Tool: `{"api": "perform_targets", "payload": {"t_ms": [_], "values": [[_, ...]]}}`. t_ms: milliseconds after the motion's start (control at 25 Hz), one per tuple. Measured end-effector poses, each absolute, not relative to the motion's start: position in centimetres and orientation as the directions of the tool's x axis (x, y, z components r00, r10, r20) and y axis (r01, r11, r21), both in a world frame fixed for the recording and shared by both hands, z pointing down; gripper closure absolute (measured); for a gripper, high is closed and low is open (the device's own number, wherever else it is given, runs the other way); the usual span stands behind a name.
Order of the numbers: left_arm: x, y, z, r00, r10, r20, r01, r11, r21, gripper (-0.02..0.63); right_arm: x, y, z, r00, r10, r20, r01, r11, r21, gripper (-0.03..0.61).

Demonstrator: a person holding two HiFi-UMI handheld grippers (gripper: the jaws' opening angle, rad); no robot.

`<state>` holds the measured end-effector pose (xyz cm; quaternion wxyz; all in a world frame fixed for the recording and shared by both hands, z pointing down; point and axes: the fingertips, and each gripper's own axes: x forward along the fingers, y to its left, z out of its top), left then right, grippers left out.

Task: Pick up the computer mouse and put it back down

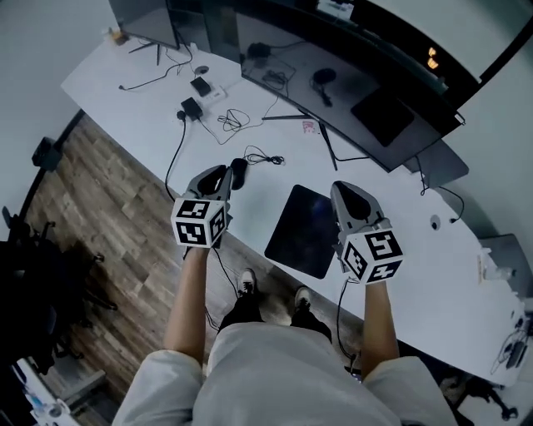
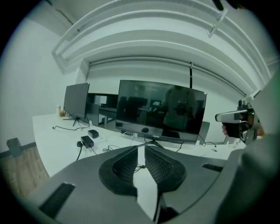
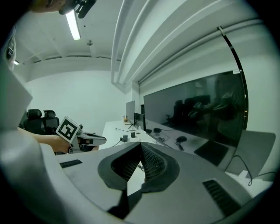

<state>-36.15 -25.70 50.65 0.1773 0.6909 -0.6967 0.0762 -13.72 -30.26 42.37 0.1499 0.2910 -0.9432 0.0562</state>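
Observation:
The black computer mouse [image 1: 239, 172] lies on the white desk [image 1: 150, 100], left of a black mouse pad [image 1: 304, 231], with its cable coiled just behind it. My left gripper [image 1: 226, 171] hovers close beside the mouse on its left, jaws together and nothing between them. In the left gripper view the mouse is hidden under the left gripper [image 2: 141, 148]. My right gripper [image 1: 341, 188] hangs over the pad's right edge, tapered shut and empty; in its own view the pads of the right gripper [image 3: 141, 144] meet at the tip.
A wide curved monitor [image 1: 350, 58] spans the desk's back, with a smaller one [image 1: 146, 21] at the far left. Power adapters [image 1: 191, 108] and loose cables [image 1: 235, 121] lie behind the mouse. The desk's front edge runs by my shoes; wooden floor [image 1: 100, 208] lies to the left.

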Motion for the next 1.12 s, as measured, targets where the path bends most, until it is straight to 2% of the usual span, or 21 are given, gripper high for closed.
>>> {"api": "perform_targets", "payload": {"t_ms": [80,120,240,440,640,800,960,1120], "values": [[-37.7,-27.4,53.5,0.028,-0.918,0.395,-0.989,0.033,0.146,0.482,-14.0,-30.9,44.1,-0.751,-0.563,0.345,-0.609,0.793,-0.030,0.565],[-38.4,-28.2,55.0,0.034,-0.908,0.418,-0.988,0.033,0.151,0.460,-14.1,-31.0,45.0,-0.734,-0.575,0.361,-0.628,0.778,-0.036,0.565],[-39.6,-30.3,59.7,0.051,-0.869,0.492,-0.986,0.034,0.163,0.410,-14.4,-31.2,47.9,-0.691,-0.583,0.427,-0.656,0.754,-0.031,0.565],[-39.7,-32.7,66.9,0.085,-0.787,0.611,-0.986,0.021,0.165,0.345,-15.8,-30.6,51.3,-0.684,-0.532,0.499,-0.619,0.785,-0.011,0.565],[-39.0,-33.8,71.4,0.112,-0.724,0.680,-0.988,-0.011,0.151,0.320,-16.1,-30.8,53.2,-0.673,-0.521,0.525,-0.636,0.770,-0.051,0.565],[-39.1,-34.1,73.5,0.071,-0.679,0.731,-0.995,0.000,0.096,0.307,-15.4,-30.7,54.4,-0.653,-0.521,0.550,-0.651,0.757,-0.055,0.565],[-39.3,-35.0,73.8,0.048,-0.689,0.723,-0.998,-0.010,0.057,0.311,-14.1,-30.8,54.5,-0.637,-0.532,0.558,-0.663,0.748,-0.044,0.563],[-39.2,-34.6,73.2,0.065,-0.700,0.711,-0.996,-0.001,0.090,0.322,-12.5,-30.7,53.4,-0.632,-0.547,0.549,-0.671,0.740,-0.036,0.563]]}}
